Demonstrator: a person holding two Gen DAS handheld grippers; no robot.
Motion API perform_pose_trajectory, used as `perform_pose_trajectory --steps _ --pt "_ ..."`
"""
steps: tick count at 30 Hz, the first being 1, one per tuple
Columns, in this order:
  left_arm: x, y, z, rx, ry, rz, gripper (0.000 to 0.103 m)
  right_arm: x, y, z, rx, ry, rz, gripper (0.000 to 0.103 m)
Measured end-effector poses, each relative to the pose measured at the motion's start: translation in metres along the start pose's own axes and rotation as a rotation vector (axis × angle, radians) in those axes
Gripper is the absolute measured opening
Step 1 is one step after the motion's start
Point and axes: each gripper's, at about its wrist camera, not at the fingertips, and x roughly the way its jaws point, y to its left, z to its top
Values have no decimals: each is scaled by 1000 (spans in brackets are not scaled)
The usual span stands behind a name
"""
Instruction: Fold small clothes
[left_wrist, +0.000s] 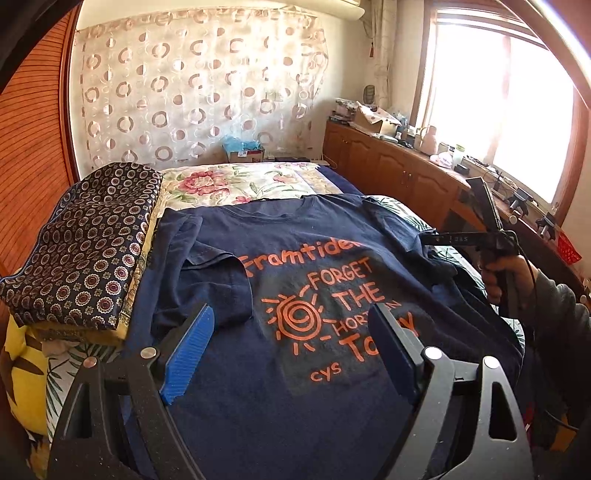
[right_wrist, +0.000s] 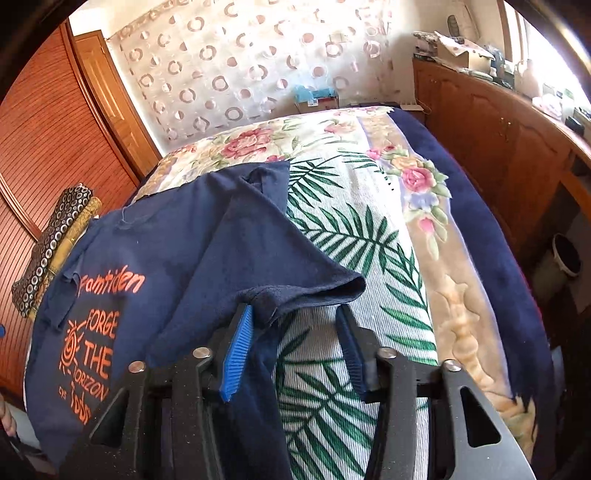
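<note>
A: Since my right gripper is parted at the navy T-shirt's sleeve, centre frame, nothing's clamped; it could close on air.
B: Left?
A: Left gripper wide apart over the print, lower centre, shirt flat on the bed. Hem's cut off; bunched left sleeve unclear.

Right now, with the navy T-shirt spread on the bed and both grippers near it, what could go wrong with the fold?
1. The right gripper stands open around the bunched sleeve; closing may catch only one layer, or miss it.
2. The other sleeve is already crumpled inward, so a fold could trap creases.
3. The left gripper hangs open above the T-shirt, pinning nothing, so the cloth may slide on the leaf-print cover.
</note>
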Motion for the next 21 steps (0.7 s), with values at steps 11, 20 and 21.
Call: perform_pose_trajectory --steps 11,20,21 --pt "-4 10 -3 -26 -4 10 86 -12 60 21 -167 -90 99 3" --pt "-8 20 -5 -42 -2 24 86 -11 120 31 -266 -117 196 33" --pt "-9 21 -5 -43 -4 24 86 -12 118 31 -280 -128 175 36"
